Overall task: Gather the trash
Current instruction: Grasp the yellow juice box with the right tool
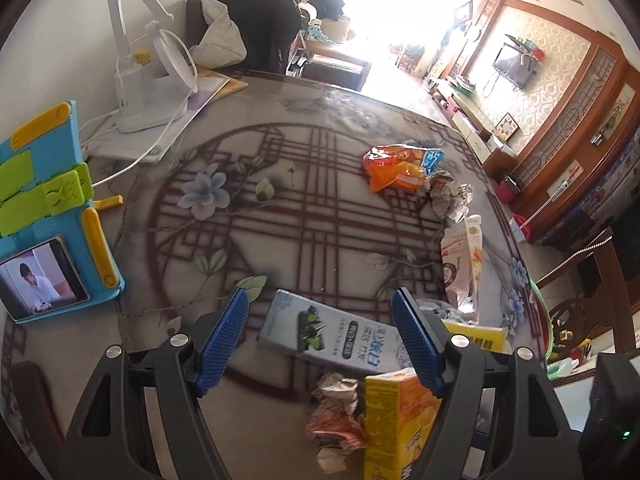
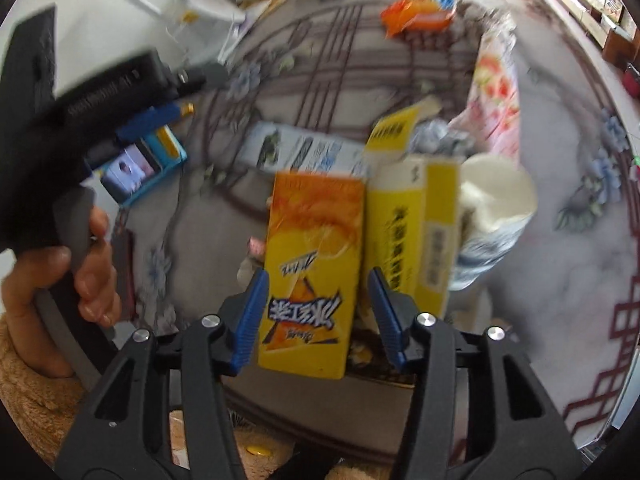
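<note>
Judging by the table (image 1: 320, 216), the collecting has barely begun: nearly all the trash is still spread over its patterned cloth, and no bin or bag for it shows in either view. Taking the orange-and-yellow drink carton (image 2: 310, 280) as the landmark, the right gripper (image 2: 314, 314) straddles it, one blue pad on each side; the left pad seems to touch the carton's edge while a sliver of gap shows on the right, but the picture is smeared with motion, so I cannot tell whether the grip has closed. Just beside that carton to the right stands a yellow box (image 2: 416, 232) with its flap up, and beyond the box a white paper cup (image 2: 494, 200). Behind the carton lies a grey-white flat box (image 1: 332, 334), and a crumpled wrapper (image 1: 336, 412) sits against the carton's left side in the left wrist view. Farther off from the carton are a pinkish pouch (image 1: 464, 268), a ball of crumpled paper (image 1: 450, 196) and an orange snack bag (image 1: 400, 166). The left gripper (image 1: 320, 336) hangs over the flat box with jaws wide apart and nothing between the pads. All of these pieces remain to be gathered, the carton likely first.
</note>
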Demonstrator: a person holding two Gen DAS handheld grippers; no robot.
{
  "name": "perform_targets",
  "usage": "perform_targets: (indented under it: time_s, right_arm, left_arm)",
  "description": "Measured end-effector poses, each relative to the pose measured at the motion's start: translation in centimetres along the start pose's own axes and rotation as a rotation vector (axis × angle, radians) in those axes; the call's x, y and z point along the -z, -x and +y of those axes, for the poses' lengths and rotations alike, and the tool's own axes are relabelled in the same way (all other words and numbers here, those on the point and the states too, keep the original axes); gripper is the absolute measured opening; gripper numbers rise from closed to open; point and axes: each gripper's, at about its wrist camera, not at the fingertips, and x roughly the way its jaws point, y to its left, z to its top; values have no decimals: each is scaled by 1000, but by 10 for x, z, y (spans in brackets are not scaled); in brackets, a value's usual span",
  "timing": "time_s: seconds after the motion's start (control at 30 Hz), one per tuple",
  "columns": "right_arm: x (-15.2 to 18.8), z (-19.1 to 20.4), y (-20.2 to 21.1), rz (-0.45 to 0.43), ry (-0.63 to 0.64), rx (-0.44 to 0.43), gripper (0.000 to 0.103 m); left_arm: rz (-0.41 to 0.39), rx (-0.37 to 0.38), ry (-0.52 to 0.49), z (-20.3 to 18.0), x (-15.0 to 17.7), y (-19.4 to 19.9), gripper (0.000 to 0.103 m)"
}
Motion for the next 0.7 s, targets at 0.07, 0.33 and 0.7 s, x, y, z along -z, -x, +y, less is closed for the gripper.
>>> perform_targets:
  time_s: [0.07, 0.33, 0.7]
  right_arm:
    - [1, 4, -10, 27, -6, 5, 51]
    - [4, 17, -37, 97, -3, 21, 64]
    - [-8, 23, 1, -66, 5, -9, 35]
  left_arm:
    - [4, -3, 1, 6, 4, 2, 71]
    - [7, -17, 45, 30, 8, 6, 71]
    - [25, -7, 23, 39, 16, 11, 71]
